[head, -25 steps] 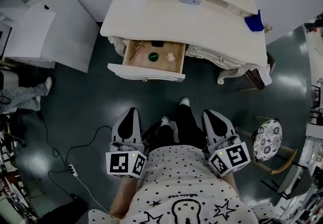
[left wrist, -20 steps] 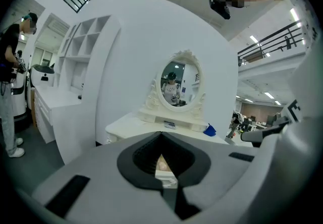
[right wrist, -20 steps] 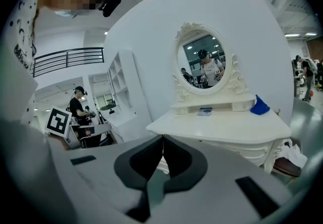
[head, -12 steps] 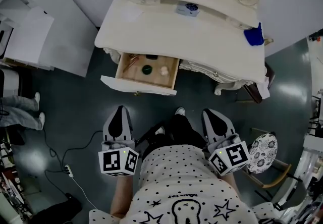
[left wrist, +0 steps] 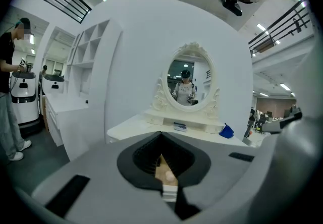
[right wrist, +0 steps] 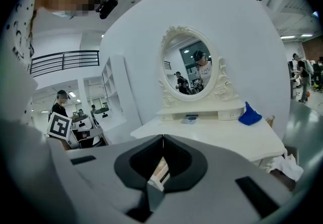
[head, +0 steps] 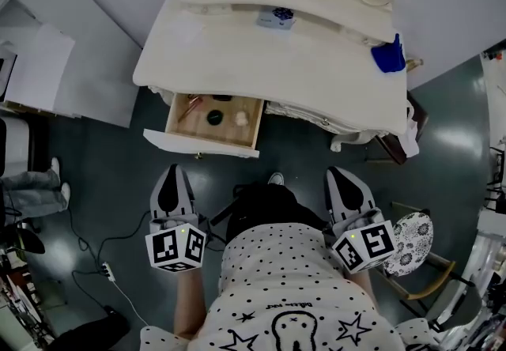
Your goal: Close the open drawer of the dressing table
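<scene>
A: Where is the drawer [head: 199, 143] found?

B: It is seen left of centre in the upper half of the head view. It is pulled out from under the left end of the cream counter [head: 316, 65], with its front panel turned toward the lower edge of the frame. It is not yet closed.

A: What is seen inside it?

B: A round black thing [head: 214, 116], a pale lump [head: 239, 117] just beside it and a reddish stick [head: 188, 108] at the left are made out on the wooden bottom. More cannot be told.

A: How are the left tongs [head: 174, 175] held?

B: They are shown below the drawer front, apart from it, with the tips pointed toward it. In the left gripper view the jaws are pressed together with nothing between them. Only a strip of the drawer's wood is glimpsed through the notch behind the tips.

A: And the right tongs [head: 338, 175]?

B: They are placed right of centre in the lower half, below the counter's right half and well apart from the drawer. Their jaws are likewise brought together and nothing is gripped.

A: What else is carried by the counter?

B: A small box [head: 275, 19] is set near the oval mirror [left wrist: 187, 84], and a blue thing [head: 387, 55] at the right end.
</scene>
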Demonstrator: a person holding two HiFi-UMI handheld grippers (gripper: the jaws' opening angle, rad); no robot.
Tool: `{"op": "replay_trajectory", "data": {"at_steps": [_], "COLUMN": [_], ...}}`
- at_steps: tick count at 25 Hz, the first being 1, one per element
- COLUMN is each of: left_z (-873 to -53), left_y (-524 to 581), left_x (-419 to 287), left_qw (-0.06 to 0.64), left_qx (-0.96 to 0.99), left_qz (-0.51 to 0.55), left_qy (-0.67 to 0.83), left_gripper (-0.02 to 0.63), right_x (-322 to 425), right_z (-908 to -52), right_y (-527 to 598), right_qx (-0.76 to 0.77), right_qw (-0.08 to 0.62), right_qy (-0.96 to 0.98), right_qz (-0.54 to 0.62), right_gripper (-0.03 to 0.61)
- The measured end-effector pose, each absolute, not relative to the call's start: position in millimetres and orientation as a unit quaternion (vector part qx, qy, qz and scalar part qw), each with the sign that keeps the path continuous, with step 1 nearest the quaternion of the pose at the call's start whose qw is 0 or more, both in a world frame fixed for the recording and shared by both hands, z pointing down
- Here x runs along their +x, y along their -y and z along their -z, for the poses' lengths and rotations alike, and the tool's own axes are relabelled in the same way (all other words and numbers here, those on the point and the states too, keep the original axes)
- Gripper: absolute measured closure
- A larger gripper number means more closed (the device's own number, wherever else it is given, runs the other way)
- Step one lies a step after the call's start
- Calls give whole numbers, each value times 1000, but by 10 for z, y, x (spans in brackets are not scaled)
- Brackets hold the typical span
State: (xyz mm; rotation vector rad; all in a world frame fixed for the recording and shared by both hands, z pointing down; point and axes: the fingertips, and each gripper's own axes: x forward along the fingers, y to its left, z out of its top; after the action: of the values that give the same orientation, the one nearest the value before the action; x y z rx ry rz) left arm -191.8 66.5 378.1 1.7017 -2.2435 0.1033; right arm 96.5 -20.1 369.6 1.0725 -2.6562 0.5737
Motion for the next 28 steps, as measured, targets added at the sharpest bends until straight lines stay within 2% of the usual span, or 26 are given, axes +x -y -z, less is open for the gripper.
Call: {"op": "replay_trajectory", "data": {"at_steps": [9, 20, 28], "left_z": [-4082, -4693, -5412], "left_y": [-672, -649, -685], "left_x": [-1952, -1985, -2069], "left_qw": [172, 220, 248], "left_qx": [580, 578, 577], "left_qz": [-64, -85, -197], "left_qy": [794, 781, 753], "left_gripper": [601, 601, 601], "right_x": [1128, 1232, 1333], "right_z": [-3757, -3723, -3668], "right_y": [303, 375, 476], "right_qx": [368, 378, 395], "right_qw": [115, 115, 109], "right_qy": [901, 899, 893], "right_qz": [-201, -191, -185], "right_gripper": [569, 569, 569]}}
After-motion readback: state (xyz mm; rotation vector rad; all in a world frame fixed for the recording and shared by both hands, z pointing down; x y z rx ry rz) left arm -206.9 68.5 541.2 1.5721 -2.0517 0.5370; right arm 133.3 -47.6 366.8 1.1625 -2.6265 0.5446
